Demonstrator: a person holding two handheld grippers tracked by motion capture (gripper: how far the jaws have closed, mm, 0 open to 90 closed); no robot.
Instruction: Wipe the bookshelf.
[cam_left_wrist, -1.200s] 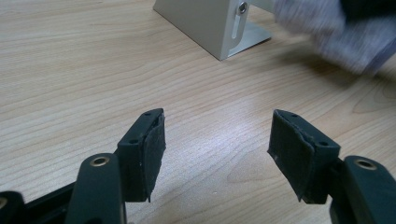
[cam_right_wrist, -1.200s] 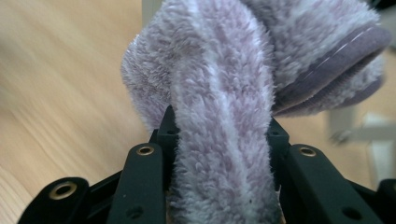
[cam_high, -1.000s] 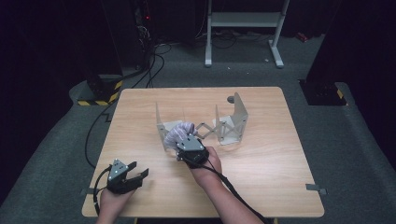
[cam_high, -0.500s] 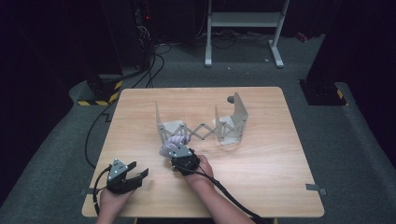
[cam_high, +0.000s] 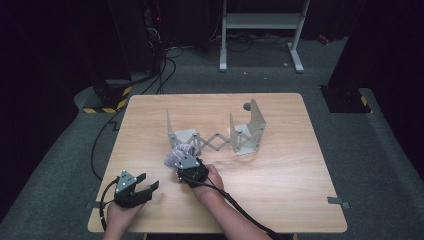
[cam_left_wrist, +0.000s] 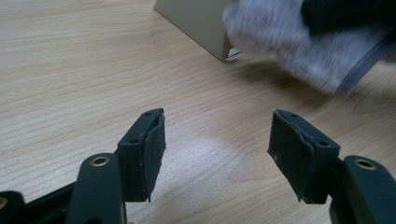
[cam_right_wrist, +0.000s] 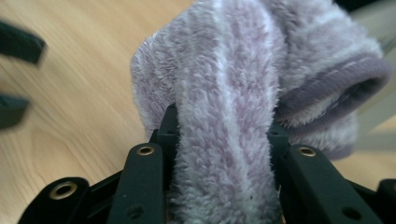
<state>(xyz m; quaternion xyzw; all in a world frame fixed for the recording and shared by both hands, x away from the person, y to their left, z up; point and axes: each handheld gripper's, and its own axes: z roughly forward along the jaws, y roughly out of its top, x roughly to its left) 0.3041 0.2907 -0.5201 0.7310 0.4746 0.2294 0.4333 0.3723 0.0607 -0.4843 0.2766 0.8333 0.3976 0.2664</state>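
Gripping a folded lilac fleece cloth (cam_right_wrist: 224, 93), the right gripper (cam_high: 187, 167) had its jaws pressed into the pile from both sides, so the pads themselves were buried and could not be made out in the right gripper view. The cloth's far end was cut off by the top of that view, and its darker hemmed edge curled over at the right. From the high view the cloth (cam_high: 178, 154) sat low over the wooden table (cam_high: 290, 175), just in front of the near end of a grey metal folding rack (cam_high: 220, 136); whether cloth and rack touched could not be told. In the left gripper view the cloth was a blur at the upper right, part hidden behind a dark shape. The left gripper (cam_high: 134, 188) lay near the table's front left edge, jaws spread with only bare wood between them. Open tabletop stretched to the right and front right.
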